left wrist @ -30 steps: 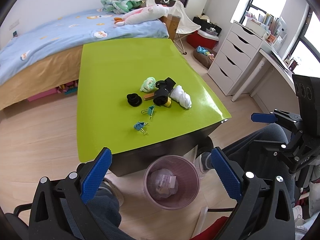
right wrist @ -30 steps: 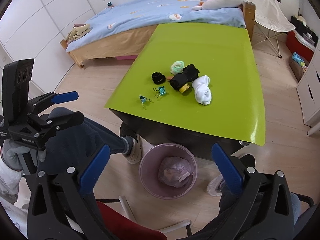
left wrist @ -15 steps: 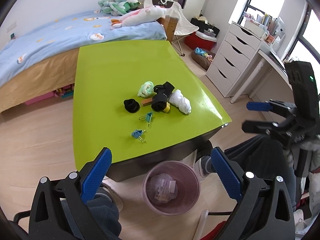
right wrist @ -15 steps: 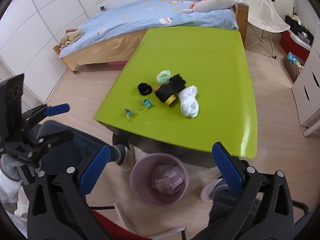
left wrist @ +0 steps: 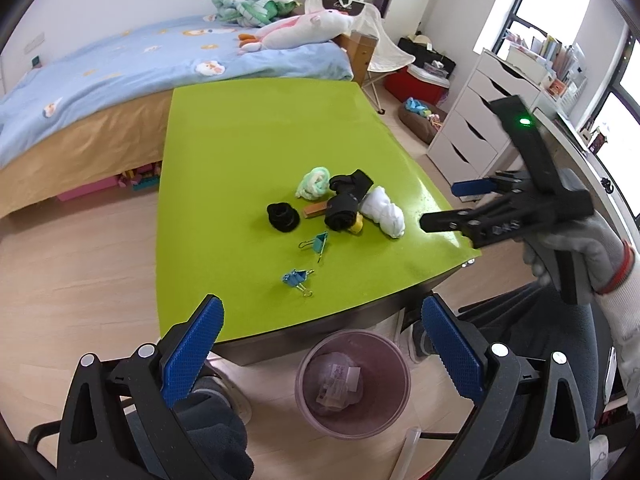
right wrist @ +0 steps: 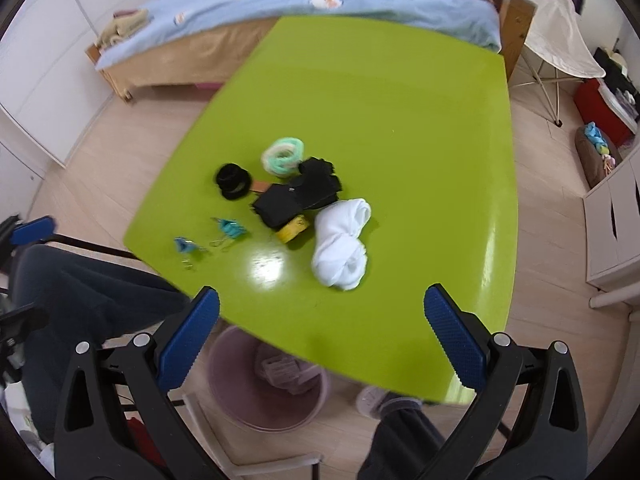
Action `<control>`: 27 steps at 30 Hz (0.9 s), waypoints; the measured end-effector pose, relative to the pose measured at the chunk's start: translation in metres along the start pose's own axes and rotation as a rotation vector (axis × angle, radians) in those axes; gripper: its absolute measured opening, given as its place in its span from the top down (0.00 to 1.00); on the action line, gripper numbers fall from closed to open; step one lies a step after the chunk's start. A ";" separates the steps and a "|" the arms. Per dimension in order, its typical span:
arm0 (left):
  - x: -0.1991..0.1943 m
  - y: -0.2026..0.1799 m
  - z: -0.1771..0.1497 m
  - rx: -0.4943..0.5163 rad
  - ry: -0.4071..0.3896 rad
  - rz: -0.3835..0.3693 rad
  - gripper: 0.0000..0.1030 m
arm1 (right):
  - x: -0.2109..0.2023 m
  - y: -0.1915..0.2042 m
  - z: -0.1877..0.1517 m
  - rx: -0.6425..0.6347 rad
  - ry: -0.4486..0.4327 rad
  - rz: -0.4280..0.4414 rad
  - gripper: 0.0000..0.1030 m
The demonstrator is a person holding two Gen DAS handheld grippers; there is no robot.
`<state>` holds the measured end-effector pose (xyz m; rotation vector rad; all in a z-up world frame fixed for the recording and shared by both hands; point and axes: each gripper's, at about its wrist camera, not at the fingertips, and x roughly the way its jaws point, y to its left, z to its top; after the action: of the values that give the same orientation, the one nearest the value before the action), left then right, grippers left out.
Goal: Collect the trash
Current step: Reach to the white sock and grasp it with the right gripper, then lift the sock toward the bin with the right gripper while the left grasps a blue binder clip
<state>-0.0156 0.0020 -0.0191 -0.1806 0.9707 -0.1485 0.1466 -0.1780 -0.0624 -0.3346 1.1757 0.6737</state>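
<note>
You won't find any text here that reads cleanly: the right gripper (left wrist: 444,206) carries pale lettering on its black frame, too blurred to spell out; the dark tote bag (left wrist: 341,1) behind the bed has a light printed line, too small to read; the black rolled sock (right wrist: 294,198) bears a tiny illegible white mark

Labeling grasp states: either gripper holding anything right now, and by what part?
Nothing is held. Left gripper and right gripper are both open and empty, above the lime-green table.
</note>
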 end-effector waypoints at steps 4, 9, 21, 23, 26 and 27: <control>0.004 0.002 -0.002 -0.006 0.017 0.007 0.07 | 0.023 -0.004 0.012 -0.012 0.045 -0.004 0.03; 0.008 0.007 -0.003 -0.017 0.030 0.013 0.07 | 0.044 -0.005 0.019 -0.035 0.094 -0.018 0.04; 0.011 0.010 -0.004 -0.024 0.042 0.007 0.07 | 0.066 -0.005 0.019 -0.059 0.139 -0.031 0.62; 0.012 0.010 -0.004 -0.024 0.044 0.006 0.07 | 0.064 -0.004 0.018 -0.055 0.130 -0.027 0.67; 0.014 0.010 -0.003 -0.023 0.047 0.003 0.07 | 0.060 -0.007 0.016 -0.043 0.113 -0.029 0.69; 0.015 0.010 -0.003 -0.022 0.048 0.002 0.07 | 0.057 -0.008 0.014 -0.036 0.104 -0.029 0.70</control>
<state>-0.0087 0.0083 -0.0349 -0.1976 1.0201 -0.1409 0.1749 -0.1586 -0.1113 -0.4205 1.2567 0.6587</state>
